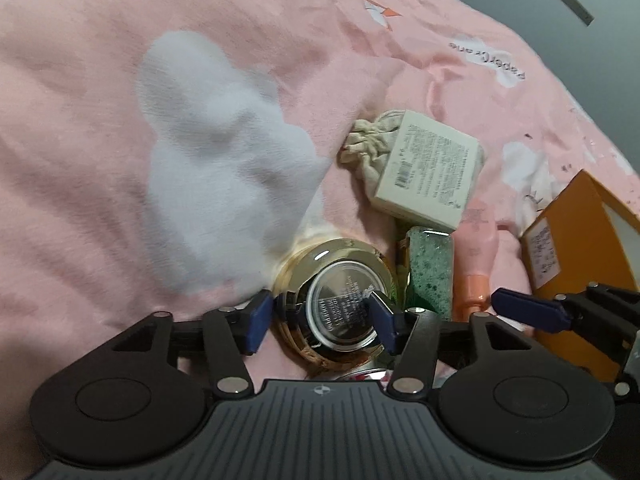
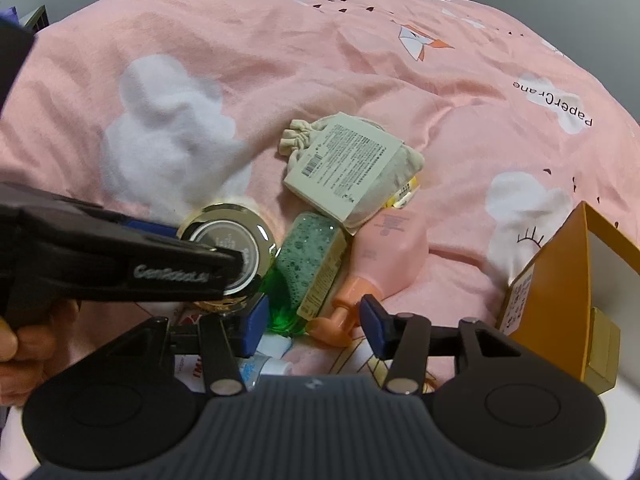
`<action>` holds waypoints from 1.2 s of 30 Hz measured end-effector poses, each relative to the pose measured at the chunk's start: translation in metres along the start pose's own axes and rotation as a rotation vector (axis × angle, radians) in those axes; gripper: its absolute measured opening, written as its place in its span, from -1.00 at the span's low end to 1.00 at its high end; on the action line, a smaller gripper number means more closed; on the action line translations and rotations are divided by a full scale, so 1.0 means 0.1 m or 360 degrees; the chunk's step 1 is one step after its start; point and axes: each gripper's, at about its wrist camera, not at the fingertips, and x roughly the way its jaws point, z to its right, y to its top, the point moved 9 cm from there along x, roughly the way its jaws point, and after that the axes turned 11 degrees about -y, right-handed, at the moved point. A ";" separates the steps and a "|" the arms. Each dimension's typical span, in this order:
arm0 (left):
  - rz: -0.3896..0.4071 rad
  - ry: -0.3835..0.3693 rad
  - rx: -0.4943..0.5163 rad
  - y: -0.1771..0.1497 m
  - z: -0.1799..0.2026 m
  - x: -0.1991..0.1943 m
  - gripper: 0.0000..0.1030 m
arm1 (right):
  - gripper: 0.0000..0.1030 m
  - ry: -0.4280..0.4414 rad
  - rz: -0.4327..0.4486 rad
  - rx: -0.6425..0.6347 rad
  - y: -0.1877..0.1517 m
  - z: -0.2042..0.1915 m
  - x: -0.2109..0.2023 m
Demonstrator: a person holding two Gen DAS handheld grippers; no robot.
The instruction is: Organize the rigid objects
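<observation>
In the left wrist view, your left gripper (image 1: pixel 320 316) stands partly open around the round gold-rimmed glass jar (image 1: pixel 340 300) lying on the pink printed bedspread (image 1: pixel 100 160). One blue pad sits clear of the jar's left side; whether the other touches its silver face cannot be told, so treat the jar as not gripped. Beside it lie a green speckled block in a clear wrapper (image 1: pixel 430 272), a cream printed cardboard box (image 1: pixel 432 168) on a beige drawstring pouch (image 1: pixel 368 140), and an orange open carton (image 1: pixel 580 248) at the right. In the right wrist view, your right gripper (image 2: pixel 316 326) is partly open and holds nothing; its pads hover over the pink plastic pump bottle (image 2: pixel 384 256) and the green block. The items remain heaped outside the carton, so judge the sorting as barely begun.
</observation>
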 end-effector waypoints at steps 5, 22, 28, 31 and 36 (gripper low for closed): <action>0.0075 -0.0117 -0.0029 0.01 0.02 -0.16 -0.02 | -0.02 -0.0004 0.0007 -0.0003 0.01 0.00 0.00; 0.0034 0.0141 0.0049 -0.03 0.04 -0.25 -0.27 | -0.02 0.0044 0.0037 0.0002 0.04 0.01 -0.03; -0.0045 0.0189 0.0153 -0.05 0.08 -0.05 0.29 | 0.11 0.0057 0.0025 -0.0003 -0.01 0.01 -0.03; -0.0066 0.0106 0.0086 -0.02 0.08 0.10 0.55 | 0.12 0.0015 0.0021 -0.0004 -0.03 0.06 -0.01; -0.0036 0.0036 0.0008 0.02 0.11 0.26 0.64 | 0.23 0.0030 0.0014 0.0035 -0.07 0.15 0.00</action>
